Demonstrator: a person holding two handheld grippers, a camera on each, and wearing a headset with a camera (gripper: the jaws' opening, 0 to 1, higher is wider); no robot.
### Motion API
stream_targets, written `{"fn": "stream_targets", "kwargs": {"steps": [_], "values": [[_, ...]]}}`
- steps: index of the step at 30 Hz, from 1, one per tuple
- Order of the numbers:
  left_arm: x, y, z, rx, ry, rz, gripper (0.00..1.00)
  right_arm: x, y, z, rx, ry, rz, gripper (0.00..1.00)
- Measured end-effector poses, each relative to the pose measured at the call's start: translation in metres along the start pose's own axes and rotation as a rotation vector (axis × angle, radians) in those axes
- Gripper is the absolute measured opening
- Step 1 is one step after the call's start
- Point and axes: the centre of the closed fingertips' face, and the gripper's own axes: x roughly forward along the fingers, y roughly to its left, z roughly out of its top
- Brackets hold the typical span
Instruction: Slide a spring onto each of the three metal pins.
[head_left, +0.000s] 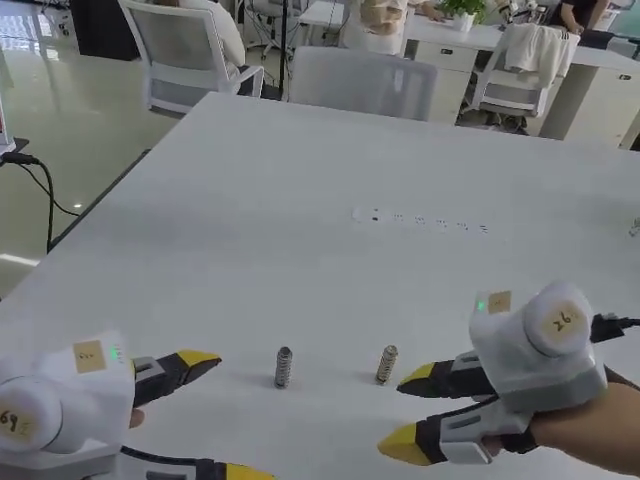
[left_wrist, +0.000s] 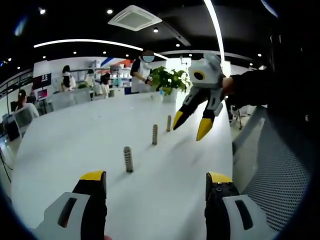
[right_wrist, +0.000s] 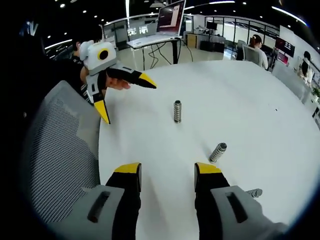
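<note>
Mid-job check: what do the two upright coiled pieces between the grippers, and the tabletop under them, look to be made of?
The coiled pieces look like metal: grey wound wire with a dull sheen along the turns. Whether a pin stands inside them cannot be told. The tabletop is white and smooth with a satin finish and soft reflections. It is probably laminate or painted board, but the look leaves that open.

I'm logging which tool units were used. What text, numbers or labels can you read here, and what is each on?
"26": handwritten on the round label on top of the right gripper.
"69": handwritten on the side label of the left gripper.
Yellow tag on the left gripper: too small to read.
Tan tag on the right gripper: too small to read.
Monitor screen in the background: blurred, unreadable.
</note>
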Motion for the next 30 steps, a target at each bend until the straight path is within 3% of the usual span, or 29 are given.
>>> {"fn": "stream_targets", "kwargs": {"steps": [9,21,30], "values": [[0.000,0.000,0.000,-0.008,0.000,0.002,0.78,-0.018,-0.009,-0.022,0.075,-0.025,-0.044,0.45],[0.001,0.000,0.001,-0.010,-0.001,0.008,0.79,-0.049,-0.038,-0.041,0.168,-0.079,-0.160,0.49],[0.002,0.001,0.001,-0.012,0.001,0.012,0.79,-0.065,-0.051,-0.057,0.205,-0.104,-0.224,0.53]]}}
